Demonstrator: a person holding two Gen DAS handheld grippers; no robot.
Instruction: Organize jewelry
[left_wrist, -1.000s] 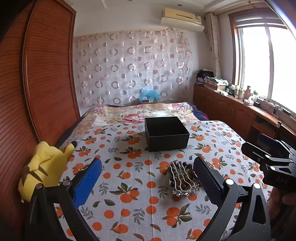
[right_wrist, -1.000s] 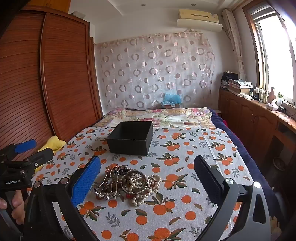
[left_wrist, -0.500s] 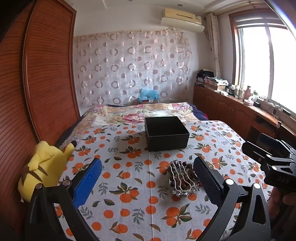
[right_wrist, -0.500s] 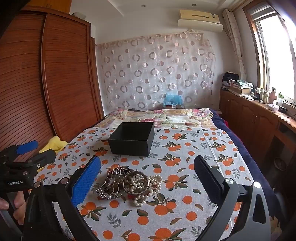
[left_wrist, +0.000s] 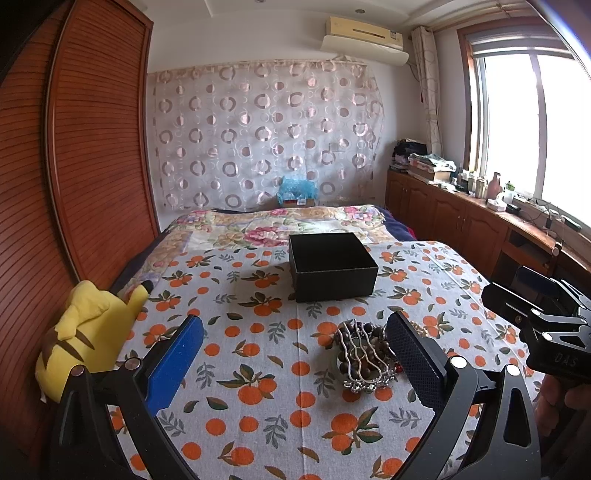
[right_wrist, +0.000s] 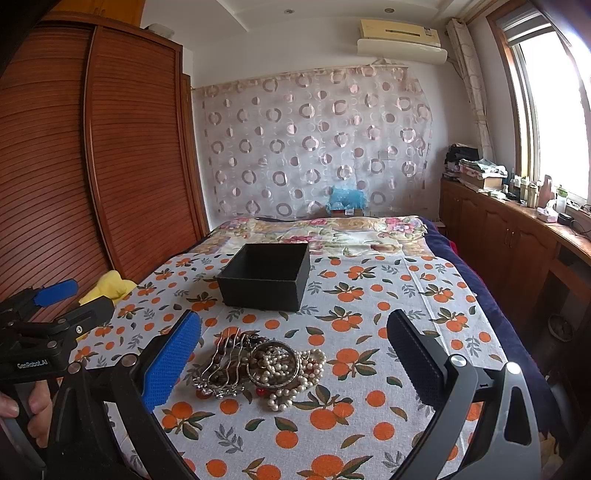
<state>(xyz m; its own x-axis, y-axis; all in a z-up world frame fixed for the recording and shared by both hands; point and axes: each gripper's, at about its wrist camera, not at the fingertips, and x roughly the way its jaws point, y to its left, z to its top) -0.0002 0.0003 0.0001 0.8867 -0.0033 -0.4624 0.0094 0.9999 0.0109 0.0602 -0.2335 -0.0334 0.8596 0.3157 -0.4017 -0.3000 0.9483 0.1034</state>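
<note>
A pile of jewelry (right_wrist: 258, 365) lies on the orange-print cloth: a silver wavy hair comb (right_wrist: 218, 363), a bangle, dark beads and a pearl strand (right_wrist: 295, 384). In the left wrist view the pile (left_wrist: 364, 354) sits just left of the right finger. An open, empty black box (right_wrist: 266, 277) stands behind it, also in the left wrist view (left_wrist: 330, 266). My left gripper (left_wrist: 293, 354) is open and empty, hovering above the cloth. My right gripper (right_wrist: 293, 354) is open and empty, with the pile between its fingers and nearer the blue one.
A yellow plush toy (left_wrist: 85, 332) lies at the bed's left edge by the wooden wardrobe (left_wrist: 74, 166). A floral quilt (left_wrist: 280, 229) covers the far bed. Wooden cabinets (right_wrist: 509, 236) run along the right under the window.
The right gripper view has shifted slightly forward and right toward the pile. The left gripper has barely moved. Both stay open.
</note>
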